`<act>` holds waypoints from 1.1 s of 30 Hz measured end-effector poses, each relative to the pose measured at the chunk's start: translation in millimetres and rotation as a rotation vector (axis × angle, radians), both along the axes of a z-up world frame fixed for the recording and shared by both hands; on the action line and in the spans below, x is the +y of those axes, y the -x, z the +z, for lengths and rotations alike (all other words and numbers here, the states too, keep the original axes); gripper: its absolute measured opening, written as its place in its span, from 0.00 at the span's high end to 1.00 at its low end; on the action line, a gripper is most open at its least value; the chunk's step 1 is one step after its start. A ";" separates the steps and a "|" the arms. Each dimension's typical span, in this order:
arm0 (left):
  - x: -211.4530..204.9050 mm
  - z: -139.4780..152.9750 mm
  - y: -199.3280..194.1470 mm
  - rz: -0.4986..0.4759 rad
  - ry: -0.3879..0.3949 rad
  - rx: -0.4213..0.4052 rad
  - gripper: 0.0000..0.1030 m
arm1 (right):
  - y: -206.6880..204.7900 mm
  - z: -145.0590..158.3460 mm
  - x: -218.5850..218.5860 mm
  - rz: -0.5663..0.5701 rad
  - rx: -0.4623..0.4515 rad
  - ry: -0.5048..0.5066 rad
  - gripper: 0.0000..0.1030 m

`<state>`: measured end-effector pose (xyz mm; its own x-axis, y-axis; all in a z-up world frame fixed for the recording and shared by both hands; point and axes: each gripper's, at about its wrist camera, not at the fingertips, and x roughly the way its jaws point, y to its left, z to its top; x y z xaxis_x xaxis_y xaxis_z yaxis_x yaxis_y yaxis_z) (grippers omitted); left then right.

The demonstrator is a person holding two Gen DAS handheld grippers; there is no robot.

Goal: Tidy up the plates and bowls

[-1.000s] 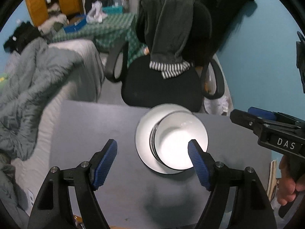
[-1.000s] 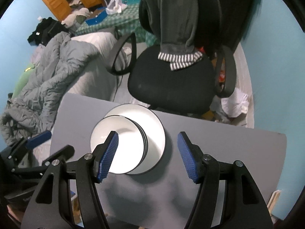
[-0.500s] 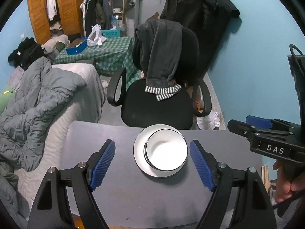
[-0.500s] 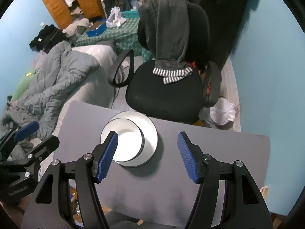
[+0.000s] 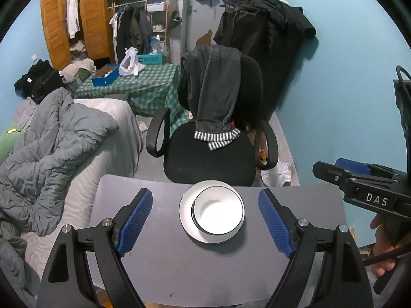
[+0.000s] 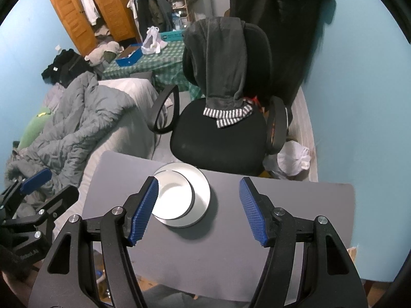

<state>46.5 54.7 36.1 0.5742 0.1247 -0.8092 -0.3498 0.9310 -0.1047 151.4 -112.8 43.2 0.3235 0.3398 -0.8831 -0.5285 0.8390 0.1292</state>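
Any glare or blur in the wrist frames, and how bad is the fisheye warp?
Left wrist: bowl interior blown out white, detail lost; table edge bows from the fisheye, black corners. Right wrist: same glare on the bowl, plate casts a soft shadow to the lower right, dark coats at upper right smeared; blue pads sharp.

Glossy white bowl point(image 5: 217, 212) & plate point(image 5: 185, 210), matt grey tabletop point(image 5: 164, 264), ribbed blue pads point(image 5: 135, 222).
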 end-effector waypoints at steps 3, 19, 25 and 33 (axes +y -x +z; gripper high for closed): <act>-1.5 4.6 2.3 0.003 -0.011 -0.013 0.16 | 3.0 5.7 -0.3 0.001 -0.015 0.003 0.37; 4.3 7.4 4.3 0.037 0.028 -0.024 0.16 | 7.5 18.1 0.3 -0.005 -0.033 0.000 0.37; 5.0 6.8 3.2 0.038 0.058 -0.018 0.16 | 3.8 16.9 -0.1 -0.002 -0.024 0.001 0.37; 1.4 6.4 3.9 0.040 0.009 -0.003 0.12 | 4.4 16.6 -0.1 -0.004 -0.023 0.002 0.37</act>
<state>42.6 56.1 42.5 0.5716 0.1402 -0.8085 -0.3863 0.9153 -0.1143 147.0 -113.0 59.8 0.3454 0.3361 -0.8762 -0.5276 0.8417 0.1149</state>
